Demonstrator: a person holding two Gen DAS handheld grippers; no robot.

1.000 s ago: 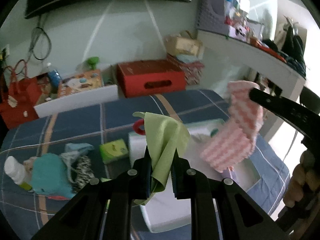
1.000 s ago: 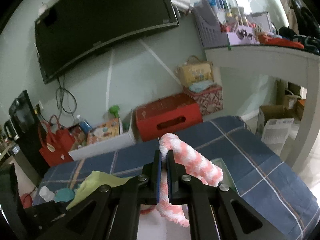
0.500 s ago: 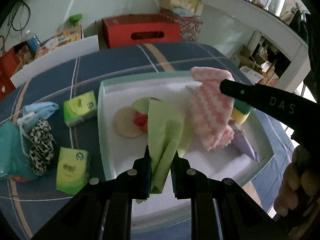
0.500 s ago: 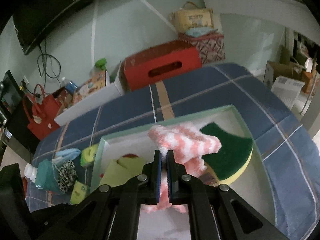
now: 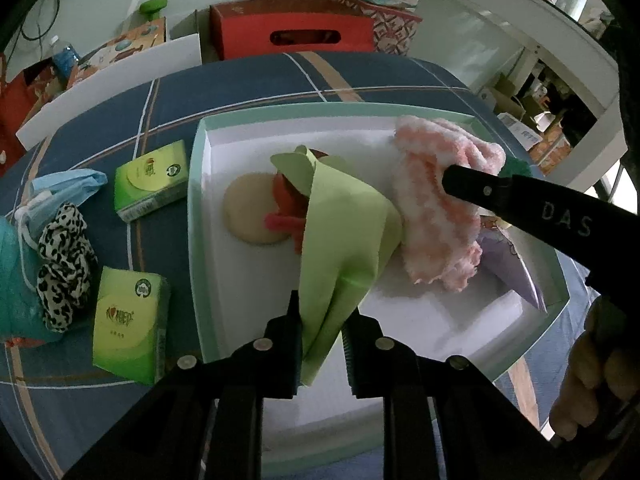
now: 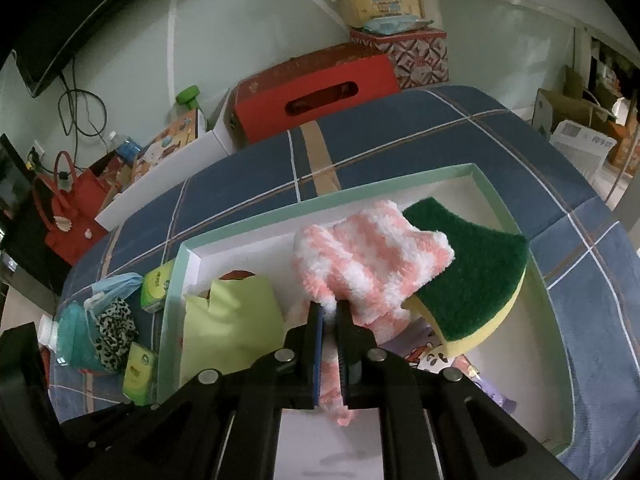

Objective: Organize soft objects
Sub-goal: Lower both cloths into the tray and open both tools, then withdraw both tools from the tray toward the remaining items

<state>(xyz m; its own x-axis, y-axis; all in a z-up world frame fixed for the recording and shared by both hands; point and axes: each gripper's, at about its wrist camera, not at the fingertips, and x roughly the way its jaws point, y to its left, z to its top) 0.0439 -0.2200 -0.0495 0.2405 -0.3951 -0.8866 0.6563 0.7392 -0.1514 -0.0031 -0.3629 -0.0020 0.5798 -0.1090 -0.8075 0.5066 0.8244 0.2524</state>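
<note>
Both grippers have come down from above the table to the white tray (image 5: 200, 216) since a second ago, and the cloths that then hung in the air now lie in it. At the left gripper (image 5: 322, 332) the jaws stand a little apart with the green cloth (image 5: 344, 240) between them; I cannot tell whether the pads press on it. That cloth drapes over a red ring (image 5: 286, 210) beside a round beige pad (image 5: 248, 212). On the right gripper (image 6: 330, 316) the jaws are narrow, pinching the pink-and-white fluffy cloth (image 6: 360, 256), which leans on the green and yellow sponge (image 6: 472, 276). Left of the tray, on the blue checked tablecloth (image 5: 248, 92), lie two green tissue packs (image 5: 128, 312), a leopard-print scrunchie (image 5: 64, 264) and a blue face mask (image 5: 68, 188).
</note>
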